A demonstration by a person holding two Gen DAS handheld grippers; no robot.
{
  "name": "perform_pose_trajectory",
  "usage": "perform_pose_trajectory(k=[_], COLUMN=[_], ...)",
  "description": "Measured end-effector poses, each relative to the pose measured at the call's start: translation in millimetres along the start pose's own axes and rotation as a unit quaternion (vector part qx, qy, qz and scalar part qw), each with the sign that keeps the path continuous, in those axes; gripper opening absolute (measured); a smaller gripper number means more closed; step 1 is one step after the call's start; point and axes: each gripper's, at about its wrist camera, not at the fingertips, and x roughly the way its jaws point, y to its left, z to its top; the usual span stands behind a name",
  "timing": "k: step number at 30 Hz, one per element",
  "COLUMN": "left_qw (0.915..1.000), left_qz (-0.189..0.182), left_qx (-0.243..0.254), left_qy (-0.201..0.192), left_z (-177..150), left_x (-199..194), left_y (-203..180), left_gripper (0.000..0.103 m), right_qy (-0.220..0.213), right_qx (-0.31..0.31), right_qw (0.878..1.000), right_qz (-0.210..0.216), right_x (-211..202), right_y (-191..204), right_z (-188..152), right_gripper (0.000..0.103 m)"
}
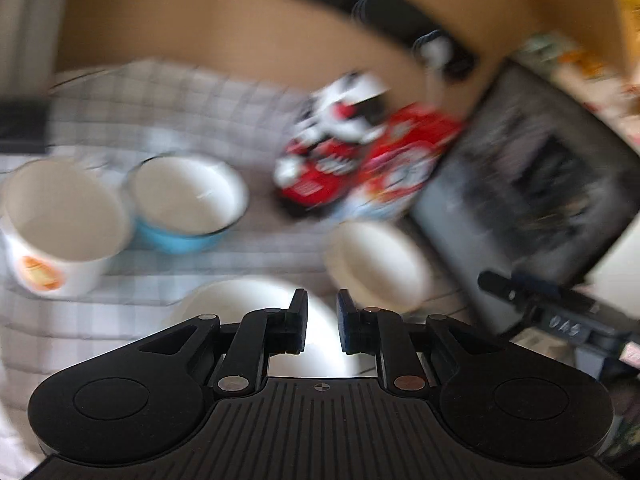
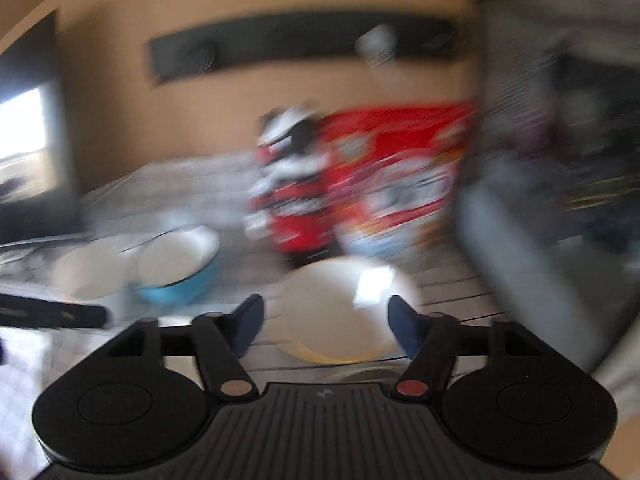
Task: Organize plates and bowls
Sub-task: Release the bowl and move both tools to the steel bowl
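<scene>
Ahead, both views blur. The left gripper (image 1: 322, 322) is pinched narrow with nothing between its pads, a white plate (image 1: 224, 300) just beneath it — a blue bowl (image 1: 188, 200) farther off to its left. The right gripper (image 2: 326, 326) gapes wide, empty, before a cream bowl (image 2: 340, 312).

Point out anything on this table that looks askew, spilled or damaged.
Nothing clearly does. The mug, blue bowl and white bowl sit upright and unspilled on the checked cloth. Motion blur hides any chips or cracks.
</scene>
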Motion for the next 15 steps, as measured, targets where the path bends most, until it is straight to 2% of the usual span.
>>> perform_pose_trajectory(k=[2,3,6,9,11,12,15], left_qw=[0.9991,0.998,0.9945,0.991,0.9925,0.9941,0.9943], left_qz=[-0.03,-0.039,-0.06,-0.084,-0.072,-0.053,-0.012], left_qx=[-0.006,-0.012,-0.032,-0.047,-0.034,-0.029,-0.051], left_qy=[0.029,0.048,0.08,0.093,0.092,0.09,0.092], left_z=[-12,-19,-49,-74,-89,-94,-105], left_x=[14,23,44,56,64,68,77], left_y=[-10,-14,-31,-46,-59,-66,-79], left_gripper=[0.017,0.017,0.017,0.017,0.017,0.017,0.017], right_qy=[-0.001,0.008,0.042,0.062,0.064,0.067,0.059], right_qx=[-0.013,-0.013,-0.01,-0.021,-0.028,-0.031,-0.049], right_qw=[0.999,0.998,0.998,0.997,0.997,0.997,0.997], right_qz=[-0.049,-0.055,-0.05,-0.039,-0.025,-0.023,-0.01], right_x=[-11,-14,-14,-7,-6,-4,-5], right_y=[-16,-26,-54,-74,-82,-87,-93], right_z=[-10,-15,-34,-58,-73,-81,-102], right_gripper=[0.072,0.072,0.072,0.072,0.072,0.072,0.072])
